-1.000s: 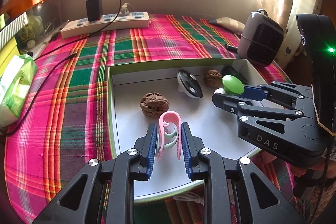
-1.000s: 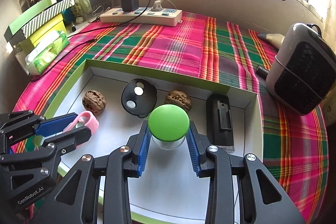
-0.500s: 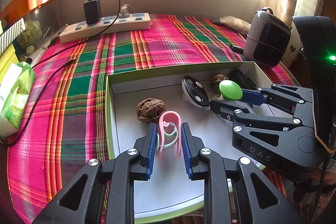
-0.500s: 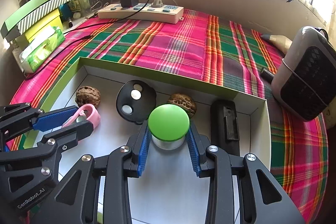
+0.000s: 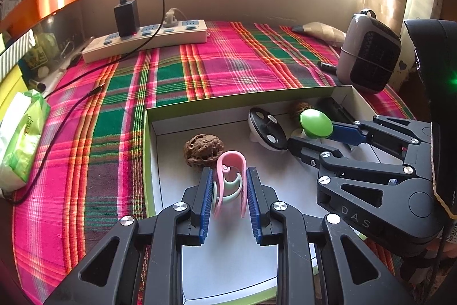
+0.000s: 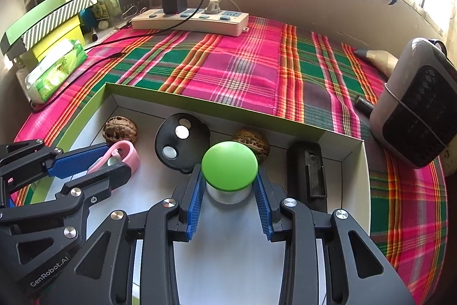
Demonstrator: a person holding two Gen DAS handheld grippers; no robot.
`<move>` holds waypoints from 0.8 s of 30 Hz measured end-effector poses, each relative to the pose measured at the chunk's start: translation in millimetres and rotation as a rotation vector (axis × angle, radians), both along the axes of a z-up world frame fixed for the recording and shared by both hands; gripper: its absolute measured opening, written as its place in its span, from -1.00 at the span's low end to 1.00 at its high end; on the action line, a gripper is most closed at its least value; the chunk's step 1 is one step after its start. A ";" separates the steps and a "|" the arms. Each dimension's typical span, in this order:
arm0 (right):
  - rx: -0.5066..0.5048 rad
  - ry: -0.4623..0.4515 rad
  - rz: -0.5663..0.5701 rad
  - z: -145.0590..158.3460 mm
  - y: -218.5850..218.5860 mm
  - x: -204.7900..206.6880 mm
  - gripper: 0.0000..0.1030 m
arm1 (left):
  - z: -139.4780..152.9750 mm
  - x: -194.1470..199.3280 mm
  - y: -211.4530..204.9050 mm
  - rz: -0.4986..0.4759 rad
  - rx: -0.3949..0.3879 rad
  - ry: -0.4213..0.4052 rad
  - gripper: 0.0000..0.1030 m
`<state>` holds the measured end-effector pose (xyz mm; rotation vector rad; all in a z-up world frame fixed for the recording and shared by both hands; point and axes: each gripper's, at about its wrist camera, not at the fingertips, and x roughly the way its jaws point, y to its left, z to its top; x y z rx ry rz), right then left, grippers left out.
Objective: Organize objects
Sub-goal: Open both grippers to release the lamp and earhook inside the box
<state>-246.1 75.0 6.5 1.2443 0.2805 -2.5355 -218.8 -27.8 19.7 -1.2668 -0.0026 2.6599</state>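
Note:
My left gripper (image 5: 228,176) is shut on a pink clip (image 5: 231,170) with a pale green inner part, held above the white floor of a green-edged box (image 5: 228,96). My right gripper (image 6: 230,179) is shut on a green-capped clear jar (image 6: 229,165) and also shows in the left wrist view (image 5: 311,137). Inside the box lie a walnut (image 5: 202,150) near the left wall, a black round piece with white dots (image 6: 181,143), a second walnut (image 6: 252,142) behind the jar, and a black rectangular device (image 6: 310,169) at the right wall.
The box sits on a pink and green plaid cloth (image 5: 214,62). A power strip (image 5: 145,39) with a black charger lies at the back. A grey heater (image 5: 368,59) stands at the right, a tissue pack (image 5: 20,136) at the left.
Both grippers have pulled back and risen a little while holding their objects. The box and its contents now sit farther away in both views.

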 end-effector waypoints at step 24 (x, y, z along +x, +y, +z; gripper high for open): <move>-0.018 -0.003 -0.029 0.6 5.0 3.1 -0.06 | 0.9 1.7 -0.6 0.002 0.008 -0.004 -0.42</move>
